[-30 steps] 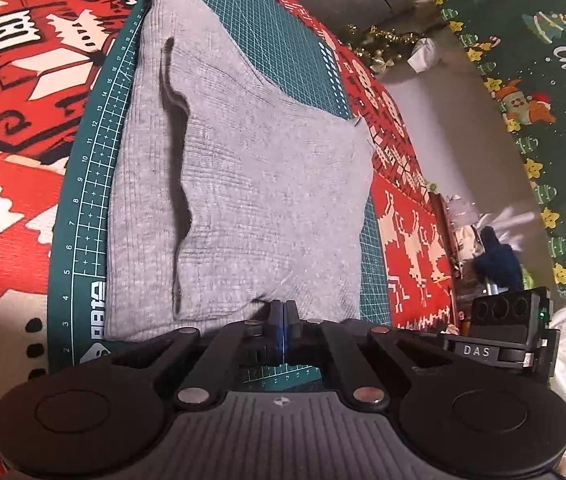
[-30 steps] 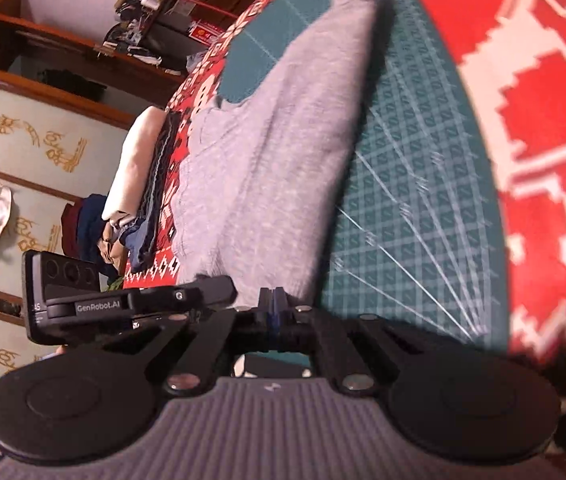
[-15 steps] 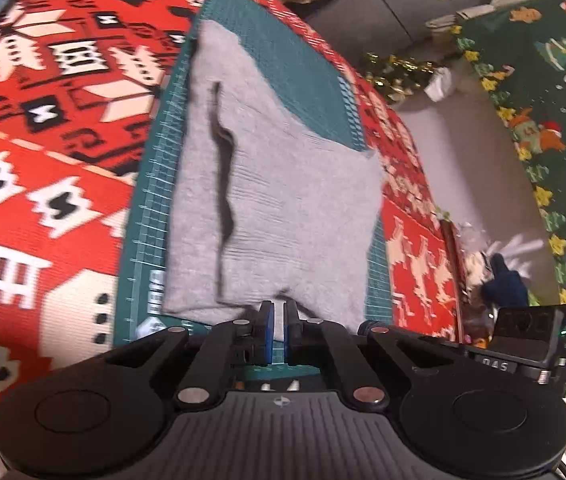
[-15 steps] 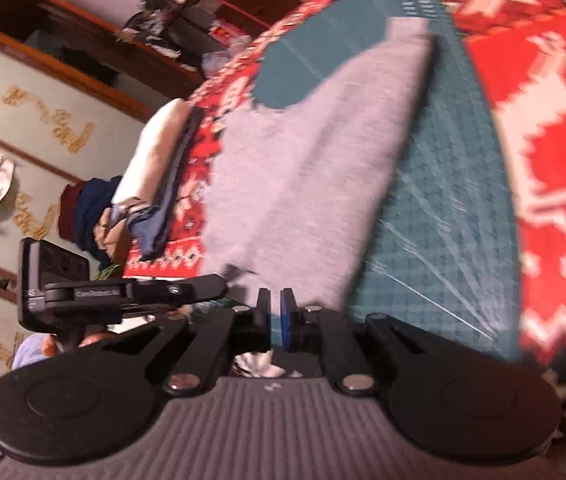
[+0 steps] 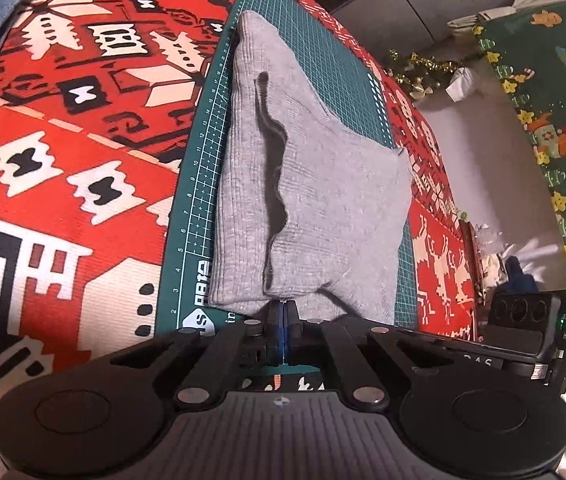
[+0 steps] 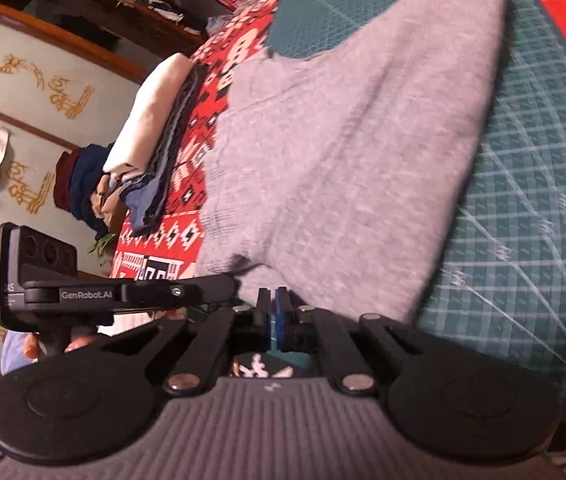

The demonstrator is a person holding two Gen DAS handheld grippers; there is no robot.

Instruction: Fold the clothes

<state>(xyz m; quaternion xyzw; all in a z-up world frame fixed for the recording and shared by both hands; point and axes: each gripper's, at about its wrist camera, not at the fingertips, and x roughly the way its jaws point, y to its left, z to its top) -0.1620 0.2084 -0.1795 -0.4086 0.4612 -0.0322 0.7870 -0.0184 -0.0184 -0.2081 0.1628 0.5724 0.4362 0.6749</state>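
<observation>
The grey knit garment (image 5: pixel 311 184) lies part-folded on the green cutting mat (image 5: pixel 199 184), its far right corner overhanging onto the red patterned cloth (image 5: pixel 63 120). The left gripper (image 5: pixel 282 312) and the right gripper (image 6: pixel 273 300) are both closed at the near hem; whether they pinch fabric cannot be told. Bare mat (image 6: pixel 531 200) lies along the garment's right edge

The left gripper (image 5: pixel 282 312) sat closed at the near hem of the grey knit garment (image 5: pixel 315 208) (partly folded) on the green cutting mat (image 5: pixel 187 236).
</observation>
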